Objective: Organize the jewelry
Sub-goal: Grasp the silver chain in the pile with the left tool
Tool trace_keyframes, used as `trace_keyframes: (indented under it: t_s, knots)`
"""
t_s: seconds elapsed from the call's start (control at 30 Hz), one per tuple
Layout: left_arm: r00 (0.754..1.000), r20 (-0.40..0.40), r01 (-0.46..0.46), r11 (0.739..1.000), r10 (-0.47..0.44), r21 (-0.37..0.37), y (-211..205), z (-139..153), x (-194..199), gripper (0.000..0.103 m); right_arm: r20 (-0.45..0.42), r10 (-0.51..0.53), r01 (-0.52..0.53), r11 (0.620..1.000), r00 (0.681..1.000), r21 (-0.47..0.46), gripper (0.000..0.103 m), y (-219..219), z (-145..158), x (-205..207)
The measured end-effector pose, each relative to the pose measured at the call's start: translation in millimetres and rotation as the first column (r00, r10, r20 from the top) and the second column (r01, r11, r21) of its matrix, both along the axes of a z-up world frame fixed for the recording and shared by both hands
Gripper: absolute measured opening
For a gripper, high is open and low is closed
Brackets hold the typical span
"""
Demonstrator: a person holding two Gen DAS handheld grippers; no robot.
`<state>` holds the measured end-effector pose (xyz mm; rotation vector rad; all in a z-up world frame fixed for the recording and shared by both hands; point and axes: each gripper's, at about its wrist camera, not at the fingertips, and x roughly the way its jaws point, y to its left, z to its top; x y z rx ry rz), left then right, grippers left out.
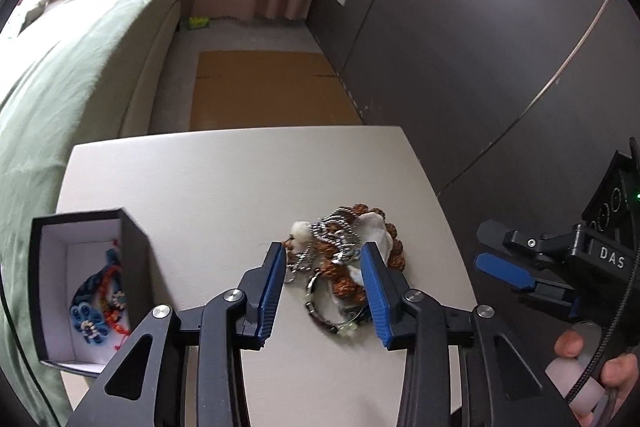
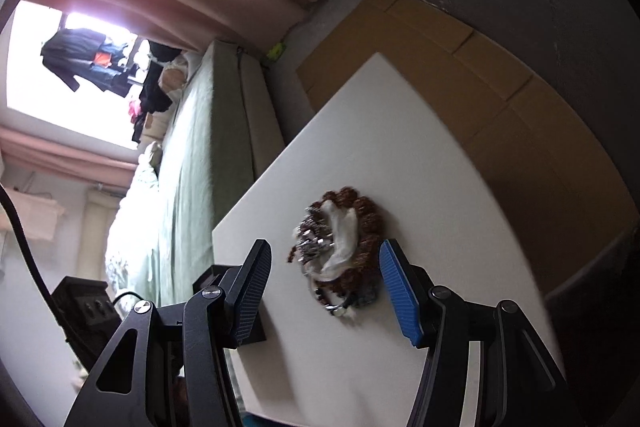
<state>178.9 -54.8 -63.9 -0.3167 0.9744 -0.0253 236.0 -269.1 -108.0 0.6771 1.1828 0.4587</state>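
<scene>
Left claw (image 1: 324, 279) wide over jewelry pile (image 1: 344, 263) mid-desk (image 1: 208, 179), right claw (image 2: 324, 287) wide too; best pinch one chain clear of the tangle, then carry to box (image 1: 86, 291).

White letters reading "DAS" stand on the black body of the right gripper (image 1: 486, 253), seen at the edge of the left wrist view. No other writing is legible in either view.

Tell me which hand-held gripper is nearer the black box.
Left. The left hand-held gripper sits open over the jewelry pile, just right of the black box; the right hand-held gripper is off the table's far side.
</scene>
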Motion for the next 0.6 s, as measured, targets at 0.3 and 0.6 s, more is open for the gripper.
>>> trace_keyframes:
  t_s: [0.3,0.6]
  knots:
    - [0.997,-0.075,0.030,0.995,-0.023,0.093,-33,-17,34,0.032,-0.059,-0.069,0.073,0.995,0.996,0.069,0.057,-28,-11,9]
    - [0.990,-0.137,-0.011,0.984,0.036,0.180,-42,-42,58,0.023,-0.087,-0.079,0.088,0.990,0.993,0.107,0.058,-39,-16,13]
